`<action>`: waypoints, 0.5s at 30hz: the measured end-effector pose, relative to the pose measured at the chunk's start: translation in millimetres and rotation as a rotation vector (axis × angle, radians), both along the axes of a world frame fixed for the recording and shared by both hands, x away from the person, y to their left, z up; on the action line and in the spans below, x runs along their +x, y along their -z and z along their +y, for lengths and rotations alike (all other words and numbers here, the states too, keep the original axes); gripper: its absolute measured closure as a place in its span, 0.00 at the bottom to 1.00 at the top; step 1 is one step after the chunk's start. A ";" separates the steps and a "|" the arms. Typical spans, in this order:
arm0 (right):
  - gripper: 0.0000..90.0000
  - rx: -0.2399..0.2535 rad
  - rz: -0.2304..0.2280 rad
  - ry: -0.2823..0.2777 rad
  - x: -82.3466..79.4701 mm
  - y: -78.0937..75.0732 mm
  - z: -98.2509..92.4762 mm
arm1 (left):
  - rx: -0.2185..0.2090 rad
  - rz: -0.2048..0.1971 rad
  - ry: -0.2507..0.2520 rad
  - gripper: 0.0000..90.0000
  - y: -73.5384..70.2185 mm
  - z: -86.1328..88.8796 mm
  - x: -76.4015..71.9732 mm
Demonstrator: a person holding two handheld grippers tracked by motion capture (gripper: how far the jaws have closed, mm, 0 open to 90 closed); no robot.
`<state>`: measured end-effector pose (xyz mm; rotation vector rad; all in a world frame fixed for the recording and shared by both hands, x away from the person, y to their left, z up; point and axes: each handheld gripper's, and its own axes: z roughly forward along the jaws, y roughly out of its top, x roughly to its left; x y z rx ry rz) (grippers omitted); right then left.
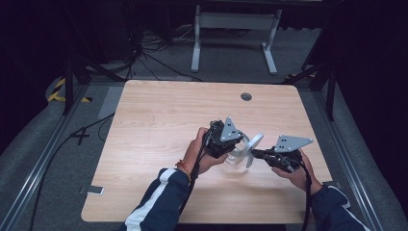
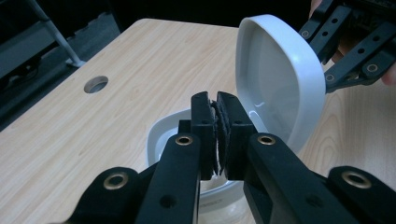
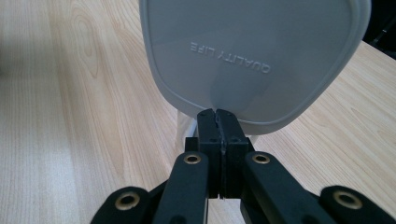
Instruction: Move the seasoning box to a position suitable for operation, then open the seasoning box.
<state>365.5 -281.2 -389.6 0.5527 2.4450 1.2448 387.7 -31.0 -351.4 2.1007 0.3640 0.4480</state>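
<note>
Near the middle of the wooden table [image 1: 159, 120], a white container [image 2: 161, 140] is being held down by the left gripper [image 2: 219, 116], whose jaws are being kept closed on the container's near wall. Beside it, a white lid [image 2: 280, 88] is being held off the table, tilted nearly upright, by the right gripper [image 3: 218, 123]; its jaws are being pressed shut on the lid's lower rim. On the lid's flat face, the raised words "QUALITY LIFE" are being shown upside down in the right gripper view. Whether anything is lying inside the container cannot be told, since its hollow is being largely hidden behind the jaws.
</note>
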 end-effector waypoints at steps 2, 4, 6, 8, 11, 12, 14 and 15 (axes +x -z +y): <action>1.00 -0.002 -0.004 0.001 -0.9 -0.5 -0.2 | 0.016 -0.013 -0.008 0.96 -0.1 1.2 -0.9; 1.00 -0.002 -0.007 0.002 -1.8 -1.3 -0.8 | 0.006 -0.009 -0.014 0.96 -0.4 5.9 -1.5; 1.00 -0.002 -0.007 0.002 -1.9 -1.5 -1.1 | 0.005 -0.007 -0.025 0.96 -0.3 9.1 -2.2; 1.00 -0.004 -0.011 0.003 -1.9 -1.6 -1.6 | 0.009 -0.007 -0.029 0.96 -0.1 14.5 -1.6; 1.00 0.000 -0.007 0.003 -1.8 -1.9 -3.1 | 0.016 -0.005 -0.054 0.96 1.6 26.3 1.3; 1.00 -0.004 -0.006 0.003 -2.1 -2.2 -3.6 | 0.024 -0.007 -0.068 0.96 1.8 31.3 2.0; 1.00 -0.004 -0.009 0.006 -2.9 -3.5 -4.7 | 0.030 -0.007 -0.073 0.95 1.6 35.0 2.8; 1.00 -0.004 -0.009 0.006 -2.9 -3.5 -4.7 | 0.026 -0.005 -0.089 0.95 2.4 41.7 3.1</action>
